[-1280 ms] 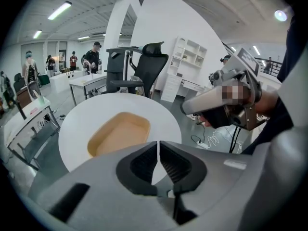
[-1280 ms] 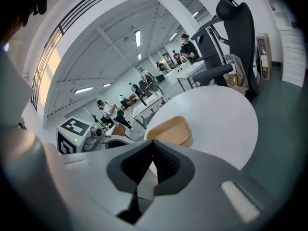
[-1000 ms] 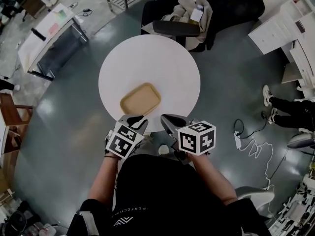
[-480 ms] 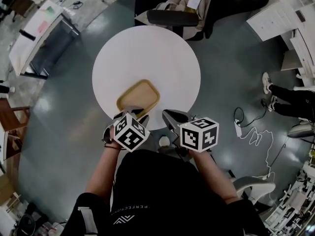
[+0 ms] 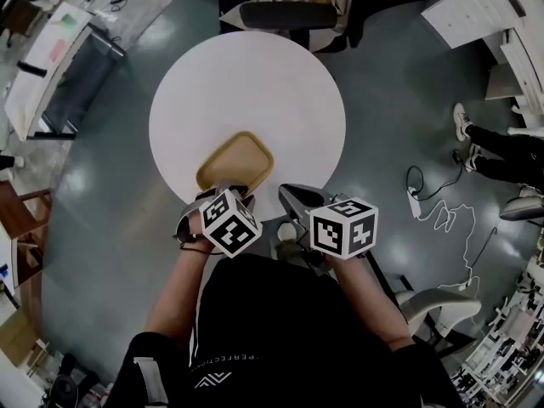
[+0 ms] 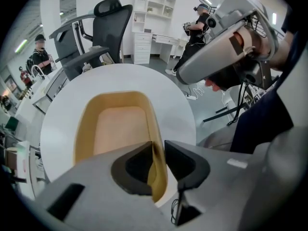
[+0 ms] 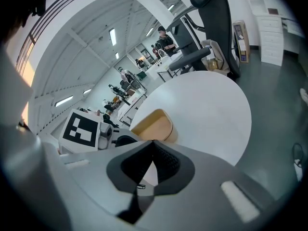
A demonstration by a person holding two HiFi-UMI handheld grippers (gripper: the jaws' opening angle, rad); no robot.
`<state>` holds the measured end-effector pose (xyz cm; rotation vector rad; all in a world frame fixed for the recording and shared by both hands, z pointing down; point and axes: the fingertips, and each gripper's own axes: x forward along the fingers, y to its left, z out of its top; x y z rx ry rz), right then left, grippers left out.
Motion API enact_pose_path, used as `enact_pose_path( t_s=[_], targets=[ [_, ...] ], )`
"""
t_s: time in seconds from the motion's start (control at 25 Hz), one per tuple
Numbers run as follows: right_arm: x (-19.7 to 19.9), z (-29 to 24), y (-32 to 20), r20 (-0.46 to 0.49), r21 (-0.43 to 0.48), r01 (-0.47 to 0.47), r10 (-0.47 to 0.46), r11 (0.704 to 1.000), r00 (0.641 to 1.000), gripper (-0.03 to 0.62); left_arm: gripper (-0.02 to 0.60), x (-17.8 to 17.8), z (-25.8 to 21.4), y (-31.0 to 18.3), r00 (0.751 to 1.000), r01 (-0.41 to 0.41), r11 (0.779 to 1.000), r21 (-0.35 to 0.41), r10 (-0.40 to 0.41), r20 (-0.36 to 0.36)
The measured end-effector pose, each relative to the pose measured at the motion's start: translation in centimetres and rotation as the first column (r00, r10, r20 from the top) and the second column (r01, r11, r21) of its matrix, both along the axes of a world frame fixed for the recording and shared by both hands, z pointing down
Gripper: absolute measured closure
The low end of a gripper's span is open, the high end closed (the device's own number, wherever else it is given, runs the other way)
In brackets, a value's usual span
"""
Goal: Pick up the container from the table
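Observation:
A tan, shallow container (image 5: 235, 161) lies on the near part of the round white table (image 5: 255, 75). My left gripper (image 5: 228, 192) points steeply down at the container's near edge. In the left gripper view the container's (image 6: 120, 124) near rim stands between the jaws of the left gripper (image 6: 159, 146); they are closing, and a small gap still shows at the right pad. My right gripper (image 5: 293, 195) hovers at the table's near edge, right of the container, shut with nothing in it. Its own view shows the right gripper's (image 7: 153, 142) tips meeting, with the container (image 7: 153, 125) beyond them.
An office chair (image 5: 285, 11) with clothing draped on it stands at the table's far side. A desk (image 5: 59, 66) is at far left. A white cable (image 5: 438, 228) lies on the floor at right, near a person's shoes (image 5: 463, 143). People stand in the background of both gripper views.
My left gripper has come down and forward onto the container's near rim and has rolled. The right gripper has sunk a little at the table's edge.

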<state>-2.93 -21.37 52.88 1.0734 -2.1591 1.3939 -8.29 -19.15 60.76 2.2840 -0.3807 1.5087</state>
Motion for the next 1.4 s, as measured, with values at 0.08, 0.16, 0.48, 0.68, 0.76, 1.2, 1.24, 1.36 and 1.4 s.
enact_pose_path(
  t_s=[0.08,0.16,0.48,0.68,0.76,1.2,1.24,1.36,1.4],
  targets=[
    [0.3,0.2,0.0,0.002,-0.004,-0.011,0.011,1.0,1.0,0.592,0.509,0.0,0.3,-0.1,1.0,-0.006,1.0,-0.007,0.006,0.018],
    [0.5,0.3,0.1,0.004,-0.005,-0.021,0.021,1.0,1.0,0.592,0.509,-0.1,0.4,-0.1,1.0,-0.006,1.0,-0.019,0.007,0.021],
    [1.3,0.3,0.2,0.015,0.008,-0.025,0.025,1.0,1.0,0.592,0.526,0.0,0.4,-0.5,0.998,0.061,0.997,-0.044,-0.06,0.019],
    [1.7,-0.3,0.7,0.026,0.025,-0.011,0.01,1.0,1.0,0.592,0.546,-0.2,-1.0,-1.1,0.989,0.145,0.989,0.012,-0.145,-0.003],
    [1.6,-0.4,1.0,0.03,0.035,0.0,-0.001,0.999,1.0,0.592,0.554,-0.4,-1.5,-1.4,0.983,0.182,0.982,0.045,-0.182,-0.013],
    [1.4,-2.1,2.9,0.04,0.106,0.051,-0.055,0.993,0.998,0.592,0.557,-2.5,-6.9,-2.4,0.896,0.436,0.88,0.186,-0.405,-0.184],
    [1.5,-2.3,3.2,0.039,0.113,0.054,-0.059,0.992,0.998,0.592,0.557,-2.6,-7.6,-2.1,0.883,0.459,0.869,0.185,-0.423,-0.206],
    [1.7,-2.8,3.8,0.038,0.139,0.064,-0.069,0.988,0.997,0.592,0.557,-2.0,-9.5,-1.3,0.844,0.514,0.837,0.186,-0.455,-0.285],
    [1.8,-3.0,4.0,0.039,0.146,0.065,-0.072,0.987,0.997,0.592,0.557,-1.8,-10.0,-1.0,0.833,0.527,0.828,0.189,-0.46,-0.307]
  ],
)
